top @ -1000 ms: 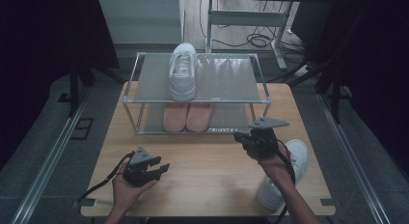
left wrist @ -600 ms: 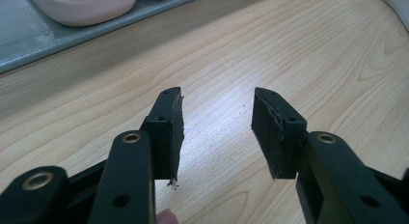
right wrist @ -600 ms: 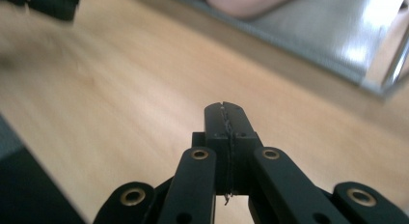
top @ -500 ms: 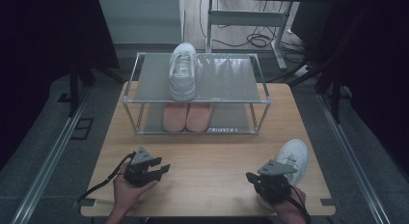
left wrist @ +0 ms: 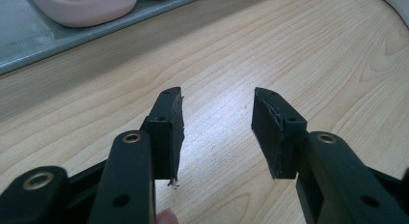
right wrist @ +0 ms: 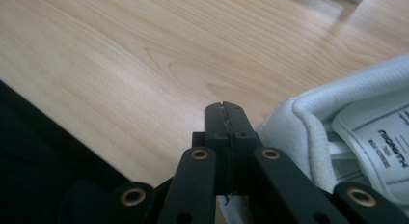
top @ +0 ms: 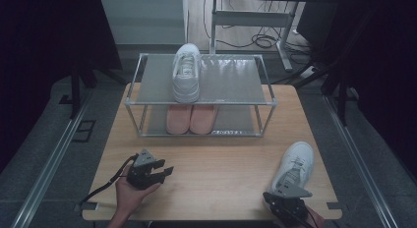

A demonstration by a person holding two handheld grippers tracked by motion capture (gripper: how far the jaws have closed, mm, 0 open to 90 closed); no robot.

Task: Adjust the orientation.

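One white sneaker (top: 187, 72) stands on the top shelf of a metal-framed rack (top: 199, 104), and a pair of pink shoes (top: 191, 118) sits on the shelf below. A second white sneaker (top: 296, 163) lies on the table at the right, toe pointing away. My right gripper (top: 286, 189) is low at the near edge, just behind this sneaker's heel. In the right gripper view its jaws (right wrist: 225, 119) are shut with nothing between them, and the sneaker's heel collar (right wrist: 333, 122) is just to their right. My left gripper (top: 165, 172) rests open on the wood at the near left, empty (left wrist: 217, 123).
The wooden table (top: 221, 159) has bare room between the rack and the two grippers. Dark floor, metal rails and cables surround it. In the left gripper view the pink shoes (left wrist: 82, 4) and the lower shelf (left wrist: 29, 45) lie ahead.
My right gripper has come down from in front of the rack's right corner to the table's near edge, behind the loose sneaker's heel. The left gripper has stayed put.
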